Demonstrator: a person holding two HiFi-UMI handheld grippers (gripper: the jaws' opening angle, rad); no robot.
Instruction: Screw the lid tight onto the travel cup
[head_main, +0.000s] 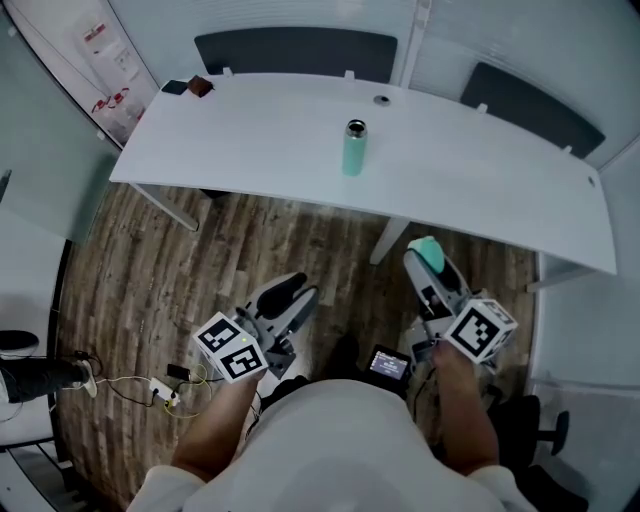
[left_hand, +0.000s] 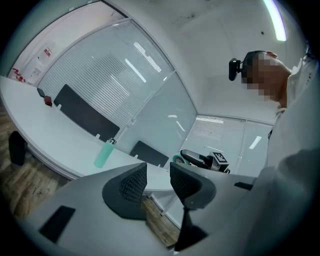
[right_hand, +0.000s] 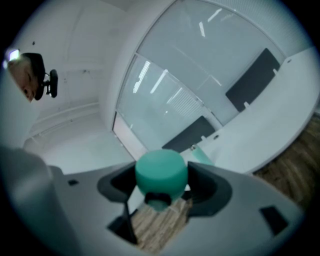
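Right gripper (head_main: 428, 258) is held level out front, clamped on the teal lid (right_hand: 161, 172). Left gripper (head_main: 298, 295) sits level beside it, jaws partly apart, empty.

White table (head_main: 250, 140): travel cup (head_main: 354, 148) upright mid-table; dark objects (head_main: 190, 87) far-left corner.

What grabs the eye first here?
The teal lid clamped in the right gripper, held over the wood floor short of the white table. Then the matching travel cup, upright and uncapped near the table's middle. The left gripper is open with nothing between its jaws.
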